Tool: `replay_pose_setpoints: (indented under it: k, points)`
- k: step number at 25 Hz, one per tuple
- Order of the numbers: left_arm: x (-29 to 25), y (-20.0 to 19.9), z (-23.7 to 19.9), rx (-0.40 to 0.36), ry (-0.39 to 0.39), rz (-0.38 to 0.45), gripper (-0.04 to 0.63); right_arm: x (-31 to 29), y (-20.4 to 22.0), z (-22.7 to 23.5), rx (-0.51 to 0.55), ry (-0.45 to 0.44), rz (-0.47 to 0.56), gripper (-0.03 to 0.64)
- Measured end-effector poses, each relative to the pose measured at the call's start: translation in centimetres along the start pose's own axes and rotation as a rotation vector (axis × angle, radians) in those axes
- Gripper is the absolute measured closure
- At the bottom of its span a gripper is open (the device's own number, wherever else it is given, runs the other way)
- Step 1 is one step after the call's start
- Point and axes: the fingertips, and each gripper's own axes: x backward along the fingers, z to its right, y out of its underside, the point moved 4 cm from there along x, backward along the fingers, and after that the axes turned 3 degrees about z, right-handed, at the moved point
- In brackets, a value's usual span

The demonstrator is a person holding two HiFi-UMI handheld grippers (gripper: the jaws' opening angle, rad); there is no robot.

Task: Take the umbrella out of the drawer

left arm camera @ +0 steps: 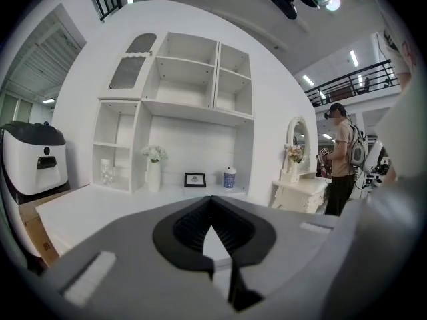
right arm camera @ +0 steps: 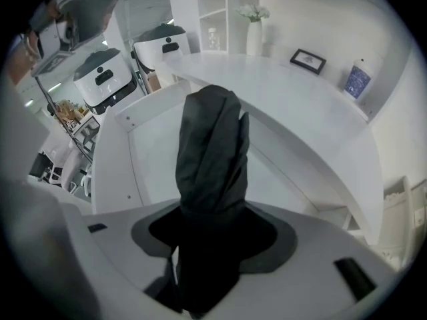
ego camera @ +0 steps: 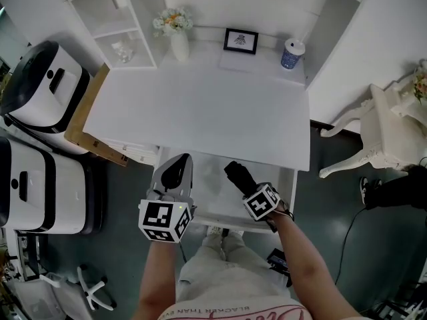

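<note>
1. Umbrella [right arm camera: 210,152]: folded, black creased fabric, tube-shaped, over open white drawer [right arm camera: 150,149].
2. R tool [right arm camera: 210,225] clenched on it, pointing steeply down.
3. L tool [left arm camera: 211,209] clenched, empty, approx. level.

Folded black umbrella [right arm camera: 210,152] tilts above open white drawer [ego camera: 207,187].

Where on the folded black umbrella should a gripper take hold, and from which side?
Take the umbrella across its slim folded body, near one end, coming from above the open drawer. The bundle is narrow enough to fit between jaws: the right gripper is shut on it that way, the rest sticking out beyond.
</note>
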Motion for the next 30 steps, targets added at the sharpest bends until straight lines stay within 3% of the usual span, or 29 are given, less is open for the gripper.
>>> replay_pose_setpoints:
  k: [30]
  points:
    - [-0.9,-7.1,3.0,-0.083,0.108,0.159,0.586,11.6,-5.0,1.9,-0.057,0.160,0.262,0.377]
